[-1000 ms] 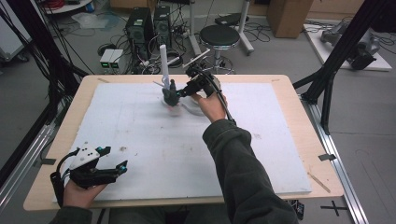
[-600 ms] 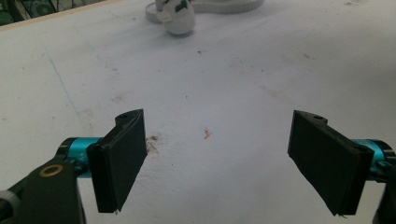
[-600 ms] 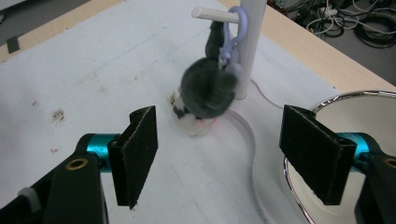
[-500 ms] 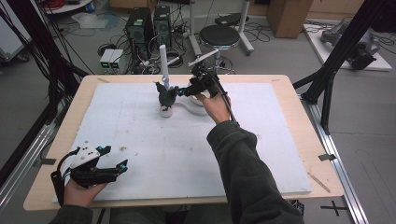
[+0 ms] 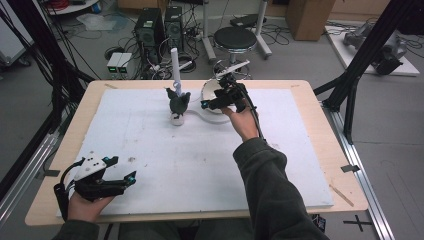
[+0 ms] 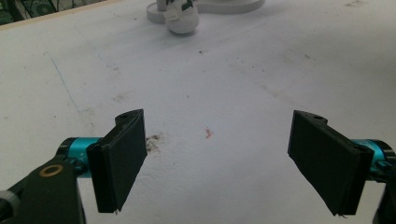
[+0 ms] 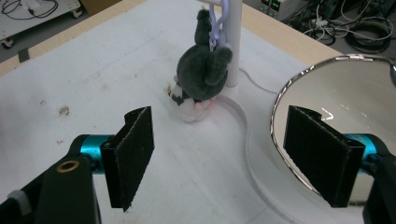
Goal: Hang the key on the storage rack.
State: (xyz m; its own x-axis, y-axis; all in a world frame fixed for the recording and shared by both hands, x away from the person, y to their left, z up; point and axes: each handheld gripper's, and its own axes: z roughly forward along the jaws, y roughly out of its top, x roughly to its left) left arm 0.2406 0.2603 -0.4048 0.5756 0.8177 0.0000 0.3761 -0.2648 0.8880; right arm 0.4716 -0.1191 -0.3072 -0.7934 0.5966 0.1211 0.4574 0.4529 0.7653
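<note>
A dark grey plush toy (image 5: 178, 104) with a white underside hangs by a lilac loop from a white post (image 5: 175, 65) at the far middle of the table. In the right gripper view the plush toy (image 7: 203, 70) rests against the post (image 7: 232, 42), a short way ahead of the jaws. My right gripper (image 5: 211, 96) is open just right of the toy, with nothing between its jaws (image 7: 233, 154). My left gripper (image 5: 122, 168) lies near the front left edge, open and empty (image 6: 229, 158) over the bare white board.
A round chrome-rimmed mirror (image 7: 355, 88) sits on the white base (image 7: 243, 135) that also carries the post, under my right jaw. The white foam board (image 5: 150, 145) covers the wooden table. A stool, computers and cables stand beyond the far edge.
My right gripper has drawn back a little to the right, away from the plush toy, which now hangs by itself at the post. The left gripper has not moved.
</note>
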